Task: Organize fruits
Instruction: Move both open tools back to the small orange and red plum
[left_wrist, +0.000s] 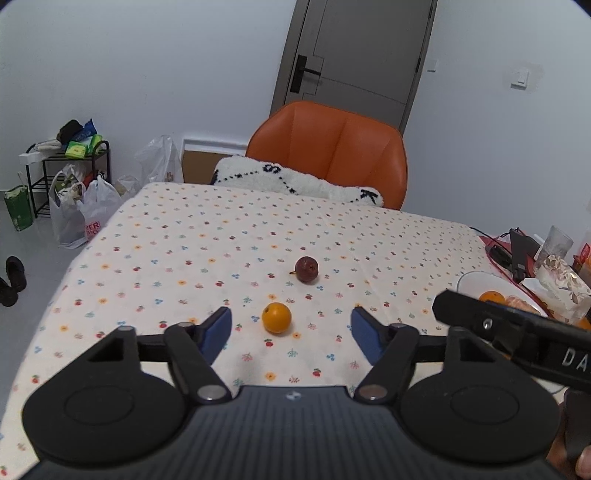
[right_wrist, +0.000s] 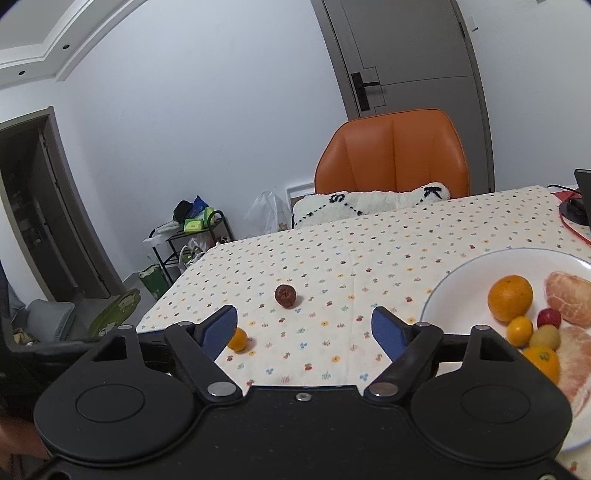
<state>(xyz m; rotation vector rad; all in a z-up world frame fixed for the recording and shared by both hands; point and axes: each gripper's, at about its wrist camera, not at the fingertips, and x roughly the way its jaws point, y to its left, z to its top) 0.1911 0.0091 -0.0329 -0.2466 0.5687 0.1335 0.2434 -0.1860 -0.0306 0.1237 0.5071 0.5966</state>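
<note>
Orange (left_wrist: 276, 317) ahead of left gripper (left_wrist: 291, 326) (fingers spread), round

— What sort of place is this?

— A home, a lived-in room. The bench wears a flowered tablecloth (left_wrist: 229, 236), with an orange chair (left_wrist: 332, 147) and a fluffy cushion (left_wrist: 295, 181) pushed up to it.

— Anything else?

— A grey door (left_wrist: 354, 55), a small black rack (left_wrist: 66, 173) piled with packets, shopping bags (left_wrist: 81, 210) and shoes (left_wrist: 13, 278) on the floor — and a white plate (right_wrist: 461, 280) of fruit.
</note>
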